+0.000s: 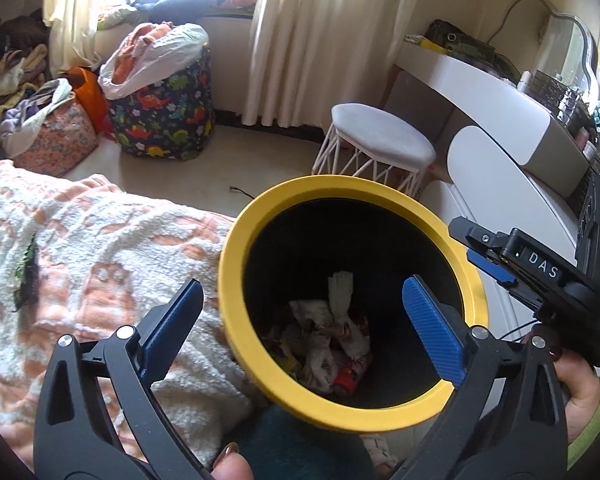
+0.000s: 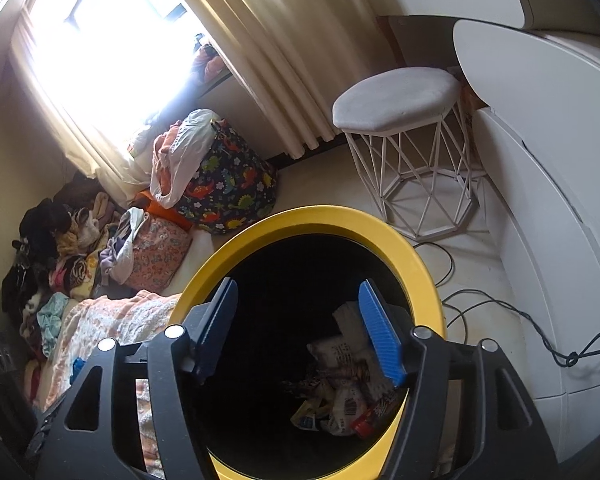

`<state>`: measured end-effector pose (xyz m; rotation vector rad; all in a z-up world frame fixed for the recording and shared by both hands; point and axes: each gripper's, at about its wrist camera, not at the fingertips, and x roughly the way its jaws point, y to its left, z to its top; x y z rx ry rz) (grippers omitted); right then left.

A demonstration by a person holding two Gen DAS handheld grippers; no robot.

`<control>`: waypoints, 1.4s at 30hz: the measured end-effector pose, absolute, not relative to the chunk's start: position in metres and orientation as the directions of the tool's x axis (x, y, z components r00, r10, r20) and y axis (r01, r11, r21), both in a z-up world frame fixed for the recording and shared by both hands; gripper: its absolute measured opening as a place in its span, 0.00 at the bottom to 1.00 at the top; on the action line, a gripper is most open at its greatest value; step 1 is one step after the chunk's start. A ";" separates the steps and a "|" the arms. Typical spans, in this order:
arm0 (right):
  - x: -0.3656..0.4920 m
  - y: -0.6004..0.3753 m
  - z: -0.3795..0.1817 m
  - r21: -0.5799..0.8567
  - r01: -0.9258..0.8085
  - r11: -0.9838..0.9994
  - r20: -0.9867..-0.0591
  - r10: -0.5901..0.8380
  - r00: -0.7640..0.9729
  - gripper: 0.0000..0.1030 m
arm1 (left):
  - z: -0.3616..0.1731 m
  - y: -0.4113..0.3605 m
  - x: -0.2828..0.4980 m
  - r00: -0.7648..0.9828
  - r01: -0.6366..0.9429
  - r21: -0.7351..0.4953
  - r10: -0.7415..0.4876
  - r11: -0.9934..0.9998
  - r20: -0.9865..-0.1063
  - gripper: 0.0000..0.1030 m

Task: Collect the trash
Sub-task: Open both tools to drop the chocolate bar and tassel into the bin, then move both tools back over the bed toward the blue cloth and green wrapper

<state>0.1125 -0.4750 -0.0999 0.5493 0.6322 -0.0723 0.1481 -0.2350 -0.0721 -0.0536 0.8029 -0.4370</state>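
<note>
A black trash bin with a yellow rim (image 1: 236, 264) stands beside the bed; it also shows in the right wrist view (image 2: 324, 216). Crumpled wrappers and tissue (image 1: 332, 344) lie at its bottom, seen too in the right wrist view (image 2: 344, 392). My left gripper (image 1: 300, 316) is open and empty, its fingers straddling the bin's left rim. My right gripper (image 2: 300, 320) is open and empty above the bin mouth; it shows in the left wrist view (image 1: 488, 256) at the bin's right edge.
A bed with a peach and white blanket (image 1: 80, 248) lies left of the bin. A white wire stool (image 1: 376, 148), a white curved vanity (image 1: 500, 120), a dinosaur-print laundry bag (image 1: 164, 116), clothes piles (image 2: 60, 240) and floor cables (image 2: 500, 308) surround it.
</note>
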 end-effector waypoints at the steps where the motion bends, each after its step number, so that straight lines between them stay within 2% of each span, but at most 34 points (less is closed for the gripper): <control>1: 0.113 -0.474 -0.099 0.462 0.225 0.858 -0.577 0.099 0.810 0.64 | -0.071 -0.232 0.148 0.613 0.354 -0.210 -0.395 0.911 -0.684 0.89; 12: 0.112 -0.459 -0.094 0.445 0.181 0.877 -0.560 0.115 0.820 0.76 | -0.062 -0.207 0.140 0.649 0.310 -0.211 -0.369 0.927 -0.665 0.89; 31: 0.108 -0.405 -0.076 0.410 -0.018 0.912 -0.496 0.240 0.835 0.81 | -0.047 -0.151 0.132 0.716 0.210 -0.226 -0.307 0.951 -0.627 0.89; 42: 0.111 -0.362 -0.070 0.365 -0.117 0.924 -0.496 0.299 0.815 0.81 | -0.049 -0.107 0.128 0.742 0.132 -0.236 -0.253 0.963 -0.621 0.89</control>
